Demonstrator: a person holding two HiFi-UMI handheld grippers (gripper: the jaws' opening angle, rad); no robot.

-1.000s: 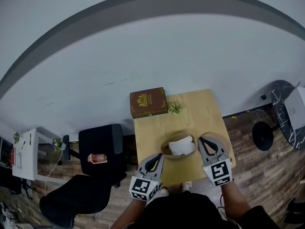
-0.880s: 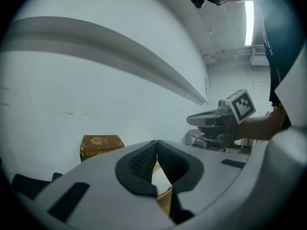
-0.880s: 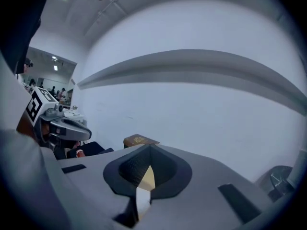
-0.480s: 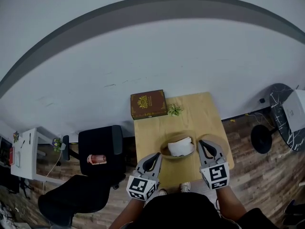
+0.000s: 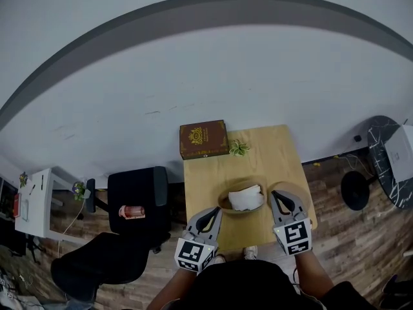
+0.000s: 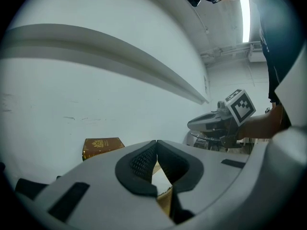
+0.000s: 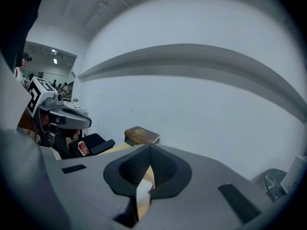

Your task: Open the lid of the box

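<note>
Table (image 5: 284,154) | box (image 5: 203,139) far corner | left tongs (image 5: 217,210), right tongs (image 5: 275,190) well short

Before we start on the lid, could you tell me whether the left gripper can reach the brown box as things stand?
Probably yes: bare table lies between the left gripper at the near edge and the brown box at the far left corner; the bowl sits right of that line.

The left gripper (image 5: 211,214) and right gripper (image 5: 279,192) are held low before the person, side by side and well apart, pointing forward and slightly down. Each has its fingers (image 6: 139,162) closed together on nothing. Both forearms (image 5: 315,270) reach in from below.
</note>
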